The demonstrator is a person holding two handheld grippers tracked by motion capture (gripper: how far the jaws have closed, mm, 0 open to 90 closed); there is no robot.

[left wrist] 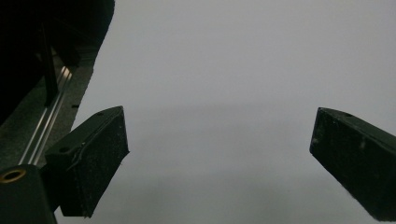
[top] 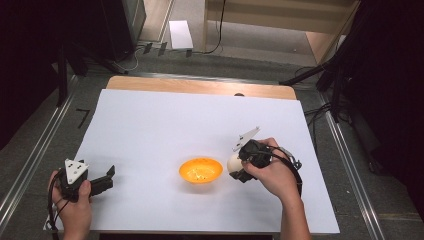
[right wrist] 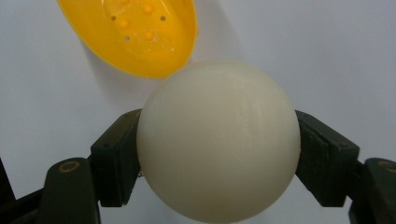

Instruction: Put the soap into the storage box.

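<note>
Observed on white sheet-covered table (top: 165, 120): shallow round orange plastic bowl (top: 200, 170), near front centre, small holes and raised dots in its floor as seen in right gripper view (right wrist: 135, 32).

Right gripper (top: 239, 167) closed on smooth cream-white ball (top: 233, 163); ball gripped at both sides between black pads (right wrist: 116, 158), clear of the sheet, just right of orange bowl in high view, not touching it. Grey three-cornered plate tilted up above right hand (top: 272, 172). In right gripper view ball (right wrist: 218, 140) seen large in foreground, bowl beyond it at upper left.

Left gripper (top: 106, 181) at front left of sheet, well apart from bowl and ball, held in left hand (top: 72, 197). Jaws spread wide in left gripper view (left wrist: 219, 140), nothing between them, bare white sheet beneath; dark table edge with metal rail (left wrist: 46, 126) at left.

No brand, label or readable writing noted on bowl, ball or grippers. Small white rectangular box (top: 180, 34) on floor beyond table; surface too small to read.
</note>
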